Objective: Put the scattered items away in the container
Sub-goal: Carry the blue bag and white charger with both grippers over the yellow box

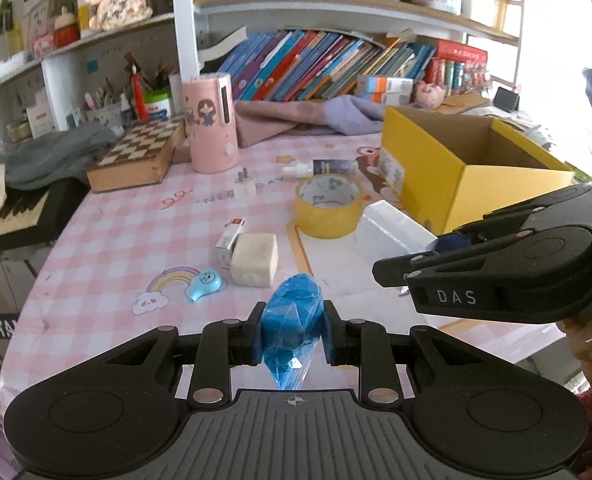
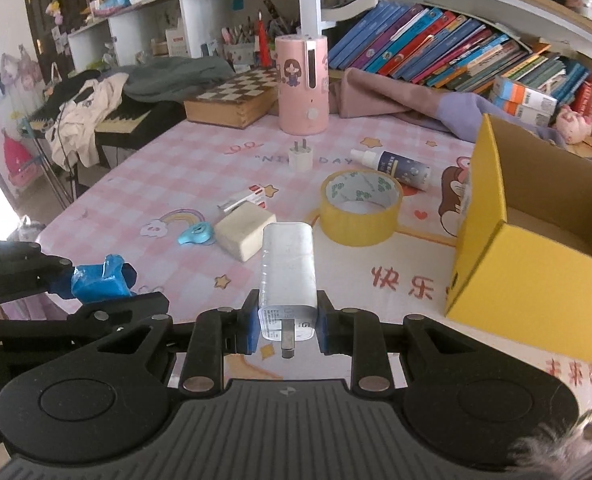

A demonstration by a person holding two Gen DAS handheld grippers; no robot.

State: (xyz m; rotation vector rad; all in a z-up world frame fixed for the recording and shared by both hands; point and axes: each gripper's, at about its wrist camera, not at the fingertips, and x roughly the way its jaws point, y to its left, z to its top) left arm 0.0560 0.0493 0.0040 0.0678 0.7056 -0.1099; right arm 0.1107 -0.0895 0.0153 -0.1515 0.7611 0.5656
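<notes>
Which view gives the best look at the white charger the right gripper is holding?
The right wrist view: the white charger fills the centre, clamped between the right gripper pads, prongs facing the camera. The left wrist view shows the charger only side-on, partly hidden behind the gripper.

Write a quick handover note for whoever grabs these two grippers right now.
Left gripper: shut on the blue plastic packet.
Right gripper: shut on the white charger, prongs towards the camera.
Yellow box stands on the right; nothing shows inside it.
Left on the table: tape roll, spray bottle, small white plug, beige block, small red-and-white box, blue trinket.
</notes>
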